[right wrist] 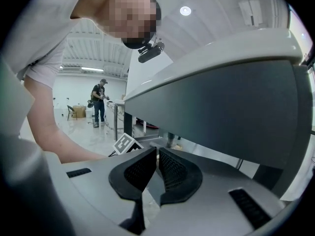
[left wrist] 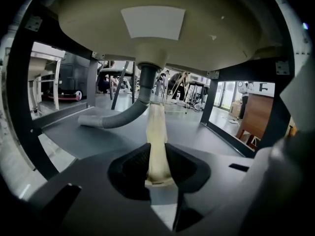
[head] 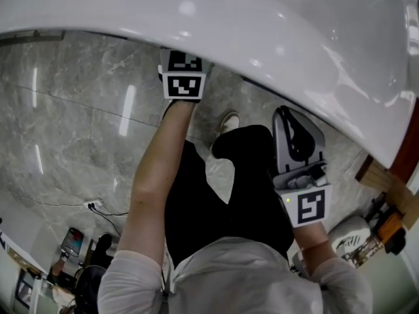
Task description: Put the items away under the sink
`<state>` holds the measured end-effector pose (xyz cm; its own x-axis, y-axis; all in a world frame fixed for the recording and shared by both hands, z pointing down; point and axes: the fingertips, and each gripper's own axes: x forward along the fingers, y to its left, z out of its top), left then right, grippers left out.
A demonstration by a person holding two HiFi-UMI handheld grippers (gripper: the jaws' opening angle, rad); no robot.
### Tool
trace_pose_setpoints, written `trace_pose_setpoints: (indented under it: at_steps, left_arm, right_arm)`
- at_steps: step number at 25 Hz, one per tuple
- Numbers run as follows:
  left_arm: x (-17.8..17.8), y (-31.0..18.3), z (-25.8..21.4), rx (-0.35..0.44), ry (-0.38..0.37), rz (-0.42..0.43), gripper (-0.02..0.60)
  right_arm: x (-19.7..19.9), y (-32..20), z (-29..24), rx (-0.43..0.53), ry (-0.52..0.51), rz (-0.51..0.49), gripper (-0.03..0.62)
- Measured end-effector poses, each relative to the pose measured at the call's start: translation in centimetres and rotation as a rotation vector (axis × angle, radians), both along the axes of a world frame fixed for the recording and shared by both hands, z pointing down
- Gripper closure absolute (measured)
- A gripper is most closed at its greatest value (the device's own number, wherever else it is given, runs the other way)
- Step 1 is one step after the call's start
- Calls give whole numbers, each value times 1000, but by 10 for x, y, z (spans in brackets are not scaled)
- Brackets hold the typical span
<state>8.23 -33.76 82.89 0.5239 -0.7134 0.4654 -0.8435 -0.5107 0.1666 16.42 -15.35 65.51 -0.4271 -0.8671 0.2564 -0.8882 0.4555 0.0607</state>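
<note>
The left gripper is clamped on the near end of a long, narrow, pale cream item, its black jaws pressed against both sides. The item runs straight forward from the jaws, under the sink. Its far end reaches the bend of a grey corrugated drain hose; whether they touch cannot be told. The hose drops from the off-white rounded underside of the sink basin and curves left over a dark grey shelf inside a black metal frame.

The right gripper is closed with nothing between its jaws. It hangs in front of the sink's grey side.

In the head view the left forearm reaches beneath the glossy white sink rim, above a grey marble floor.
</note>
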Motion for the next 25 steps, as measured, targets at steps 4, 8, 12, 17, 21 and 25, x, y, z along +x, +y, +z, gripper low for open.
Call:
trace_pose_setpoints:
  at_steps: [4,8,12,17,21,25]
  left_arm:
    - [3,-3,9,-12,18,-2,479]
    - [6,-2,6,6,67,21,460]
    - [-4,2,-6,64,77,1,423]
    - [-23,21,-34,116,107,-34,420]
    - [-35,45,-61,136,113,-40,452]
    - [-53,65,-78,113,99,-59,573]
  right_arm:
    - [1,5,5,-22,33,-25,553]
    - [2,8,7,-48,32,-18,553]
    - [-6,12,5,-63,29,-32,553]
    - [-12,20,-11,-88,35,-42,553]
    - [-26,26,-32,-102,21,-47,553]
    - [-47,31,-54,-115,9,-74,553]
